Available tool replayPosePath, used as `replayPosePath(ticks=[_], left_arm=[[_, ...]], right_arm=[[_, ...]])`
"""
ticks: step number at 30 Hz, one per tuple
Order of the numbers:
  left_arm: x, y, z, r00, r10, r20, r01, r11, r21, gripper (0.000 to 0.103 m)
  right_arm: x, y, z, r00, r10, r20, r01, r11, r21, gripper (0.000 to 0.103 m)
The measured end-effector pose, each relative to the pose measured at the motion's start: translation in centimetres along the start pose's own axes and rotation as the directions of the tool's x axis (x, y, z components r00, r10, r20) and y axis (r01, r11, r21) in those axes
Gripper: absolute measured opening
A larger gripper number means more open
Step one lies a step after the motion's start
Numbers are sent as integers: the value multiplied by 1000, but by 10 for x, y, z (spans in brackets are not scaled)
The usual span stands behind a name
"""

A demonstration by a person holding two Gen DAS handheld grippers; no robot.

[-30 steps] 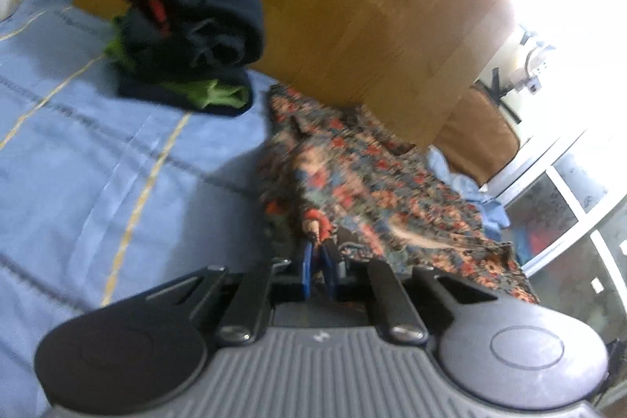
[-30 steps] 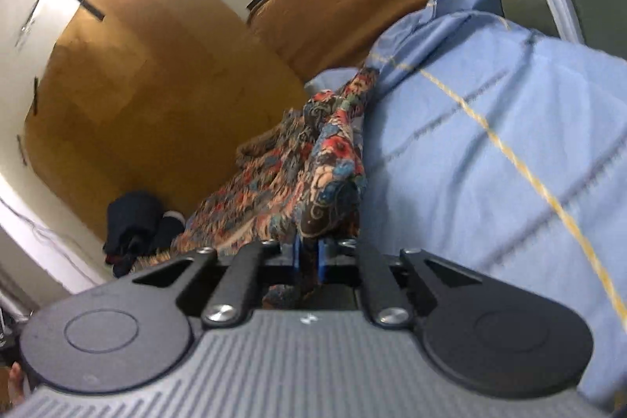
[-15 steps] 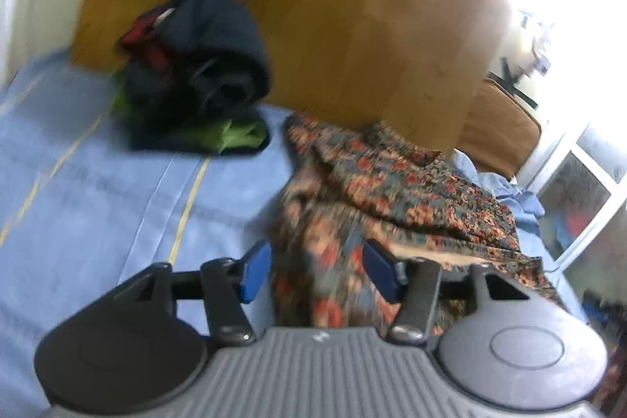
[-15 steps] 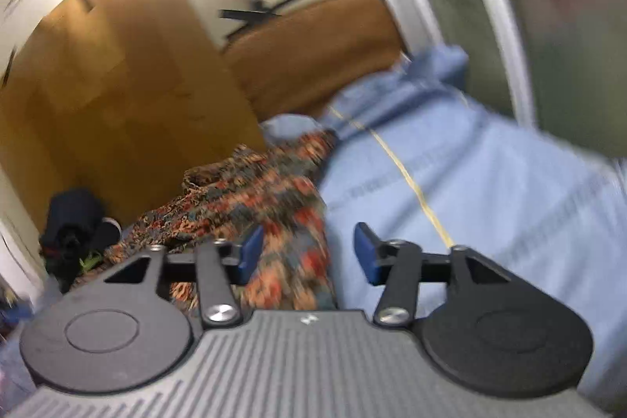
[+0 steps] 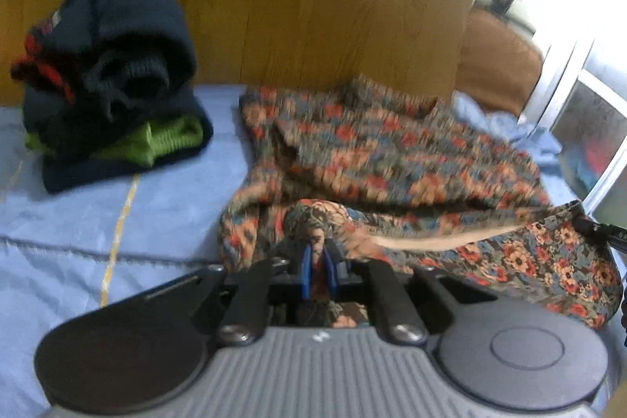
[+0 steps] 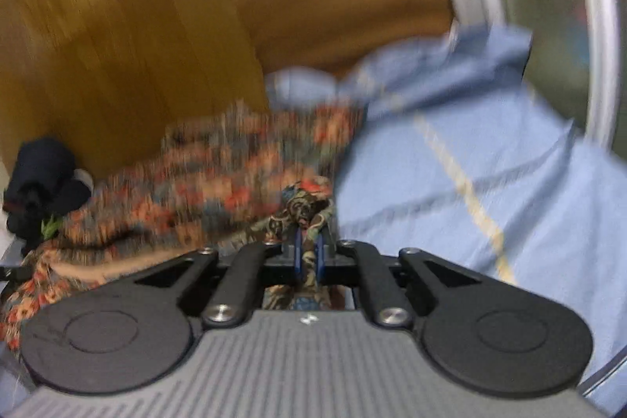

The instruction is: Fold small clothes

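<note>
Pinching floral garment [image 5: 392, 151]: left claw [image 5: 318, 261], right claw [image 6: 308, 253]; far folds motion-blurred.

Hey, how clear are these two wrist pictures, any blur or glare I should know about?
Left wrist view: the floral garment is mildly smeared, and window glare blows out the top right corner. Right wrist view: heavier motion blur, streaking the garment and blue bedsheet; only the right gripper stays sharp. Both show fisheye bending.
</note>
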State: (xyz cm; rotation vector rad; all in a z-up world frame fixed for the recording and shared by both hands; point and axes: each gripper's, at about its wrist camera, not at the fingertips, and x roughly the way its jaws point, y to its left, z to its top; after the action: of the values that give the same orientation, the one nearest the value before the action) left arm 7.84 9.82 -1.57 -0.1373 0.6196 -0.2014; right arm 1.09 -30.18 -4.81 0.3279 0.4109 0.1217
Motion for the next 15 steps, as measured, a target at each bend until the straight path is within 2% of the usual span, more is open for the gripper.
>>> replayPosePath(ticks=[2, 3, 4, 6, 8, 9, 12, 15], left_arm=[[-6, 2, 2, 999, -1, 38, 1, 1000, -16, 8], [-2, 3, 3, 999, 14, 31, -13, 1000, -24, 8], [6, 5, 3, 1000, 31, 3, -31, 999, -27, 8], [30, 7, -2, 992, 85, -96, -87, 996, -19, 17], [30, 5, -5, 991, 92, -99, -90, 996, 23, 19], [26, 2, -3, 990, 96, -106, -91, 994, 52, 27], [3, 3, 12, 993, 108, -44, -105, 991, 78, 45], [-4, 8, 42, 991, 133, 6, -133, 988, 78, 47]], right_arm=[[-7, -2, 1, 998, 7, 65, -9, 1000, 29, 10], [-3, -3, -1, 998, -7, 57, 5, 999, 37, 10], [6, -3, -3, 999, -26, 20, 26, 999, 26, 10], [30, -5, -10, 993, -53, -108, 54, 999, 5, 16], [25, -7, -5, 994, -47, -97, 49, 999, 13, 23], [21, -9, 2, 994, -40, -97, 41, 999, 13, 32], [3, -14, 30, 1000, -7, -20, 7, 1000, 17, 38], [12, -10, 64, 999, 29, -30, -29, 999, -13, 38]])
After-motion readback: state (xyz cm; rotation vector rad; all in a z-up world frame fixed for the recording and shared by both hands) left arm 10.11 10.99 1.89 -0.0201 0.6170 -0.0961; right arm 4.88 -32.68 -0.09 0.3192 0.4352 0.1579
